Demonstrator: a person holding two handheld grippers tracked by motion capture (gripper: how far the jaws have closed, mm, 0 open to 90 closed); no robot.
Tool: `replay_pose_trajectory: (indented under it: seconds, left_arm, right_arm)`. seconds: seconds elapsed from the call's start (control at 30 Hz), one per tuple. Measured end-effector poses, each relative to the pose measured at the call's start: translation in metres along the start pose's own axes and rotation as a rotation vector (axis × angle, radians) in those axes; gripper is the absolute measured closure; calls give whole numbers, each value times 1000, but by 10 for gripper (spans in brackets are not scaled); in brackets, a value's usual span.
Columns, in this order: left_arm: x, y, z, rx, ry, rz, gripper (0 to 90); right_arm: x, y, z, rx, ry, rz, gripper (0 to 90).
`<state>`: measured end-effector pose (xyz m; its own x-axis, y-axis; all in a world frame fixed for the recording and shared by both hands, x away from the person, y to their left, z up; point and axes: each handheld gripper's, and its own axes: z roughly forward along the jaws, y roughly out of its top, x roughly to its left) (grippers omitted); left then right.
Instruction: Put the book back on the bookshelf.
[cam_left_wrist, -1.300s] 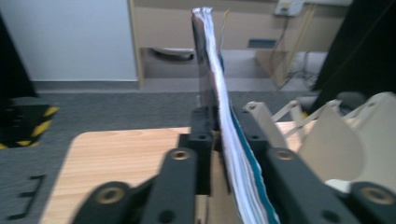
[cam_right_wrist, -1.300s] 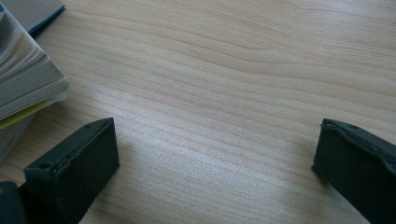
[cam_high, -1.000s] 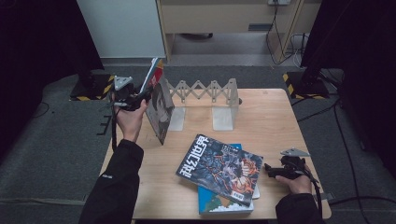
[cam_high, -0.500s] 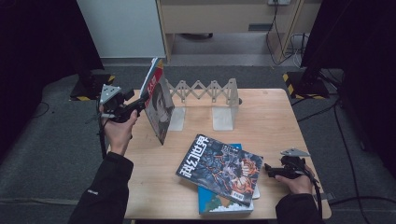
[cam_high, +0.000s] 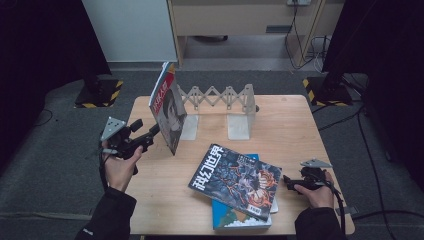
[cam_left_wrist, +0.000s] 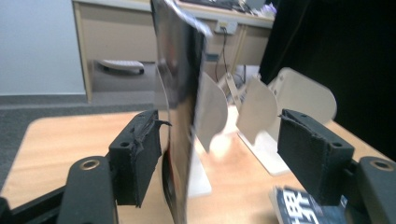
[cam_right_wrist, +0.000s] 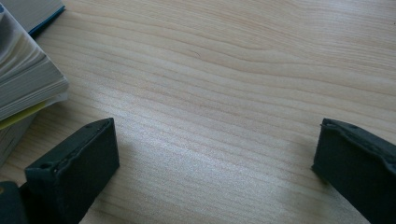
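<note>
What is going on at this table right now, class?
A person sits at a wooden table with a gripper in each hand. The left gripper is open, its jaws on either side of a magazine standing upright against the left end of a folding book rack. The right gripper is also open, resting low over bare wood beside a pile of books lying flat near the front edge. The rack's other slots look empty.
</note>
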<state>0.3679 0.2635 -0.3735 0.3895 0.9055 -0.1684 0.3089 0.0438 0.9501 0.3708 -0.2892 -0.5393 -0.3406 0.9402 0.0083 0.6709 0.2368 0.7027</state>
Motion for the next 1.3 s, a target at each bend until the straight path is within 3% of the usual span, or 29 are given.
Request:
replay_pose_trajectory:
  seconds: [0.17,0.27,0.47,0.63,0.73,0.77,0.9,1.03,1.3]
  left_arm:
    - [-6,-21,0,40,-23,-7,274]
    - [-8,-29,2,53,-38,-22,275]
    - [-14,-56,11,108,-75,-36,257]
    - [-20,-77,17,164,-124,-50,245]
    - [-22,-83,19,178,-133,-49,244]
    - [-23,-88,19,187,-139,-55,244]
    - [-26,-97,22,232,-157,-57,243]
    - [-32,-105,26,265,-181,-45,243]
    - [-43,-117,33,320,-223,-39,245]
  right_arm:
    - [-1,0,-1,-7,-3,3,25]
    - [-2,0,-3,-5,-12,14,84]
    - [-1,2,-9,28,-19,18,162]
    - [3,10,-19,-21,-25,29,222]
    - [5,13,-24,-31,-33,39,241]
    - [6,16,-29,-60,-31,60,262]
    - [9,19,-36,-105,-5,101,287]
    - [17,26,-46,-164,5,90,310]
    - [35,32,-48,-181,87,59,319]
